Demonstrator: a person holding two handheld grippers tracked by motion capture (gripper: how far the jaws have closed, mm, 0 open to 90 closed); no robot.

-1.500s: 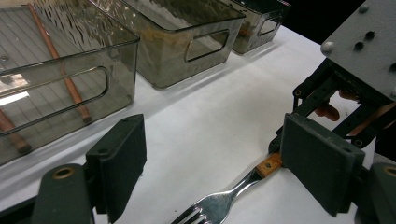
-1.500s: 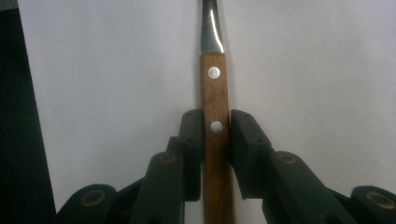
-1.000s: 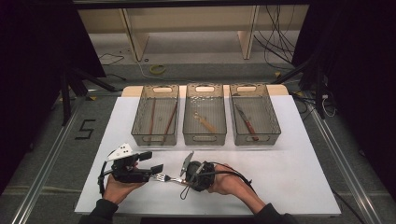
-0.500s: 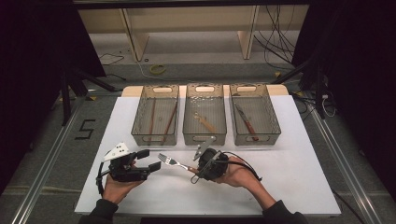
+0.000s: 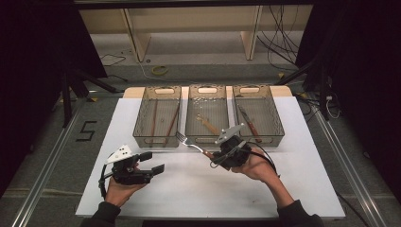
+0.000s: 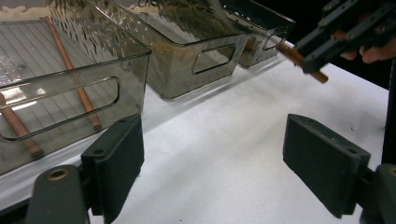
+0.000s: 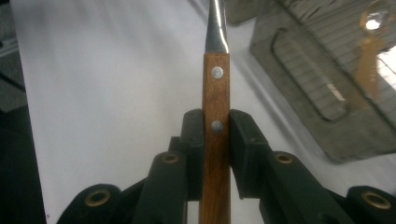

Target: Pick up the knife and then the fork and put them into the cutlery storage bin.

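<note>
A fork (image 5: pixel 189 143) with a wooden handle (image 7: pixel 216 93) is clamped between the pads of my right gripper (image 5: pixel 211 155). It hangs above the white table just before the middle bin (image 5: pixel 206 140), tines pointing left toward the left bin's front corner. In the right gripper view the handle runs straight up between the jaws of my right gripper (image 7: pixel 216 140). My left gripper (image 5: pixel 153 161) rests low at the front left, jaws wide apart with nothing between them (image 6: pixel 219 156). Its view catches the right gripper (image 6: pixel 327 42) and the handle's butt end (image 6: pixel 320 77).
Three clear grey bins stand in a row at the back of the white sheet (image 5: pixel 189 189). The left bin (image 5: pixel 142 135) holds wooden sticks, the middle one a wooden-handled utensil, the right bin (image 5: pixel 280 128) a wooden-handled knife. Dark floor surrounds the table.
My right gripper has risen and moved right and toward the bins, carrying the fork off the table. The left gripper has stayed put.
</note>
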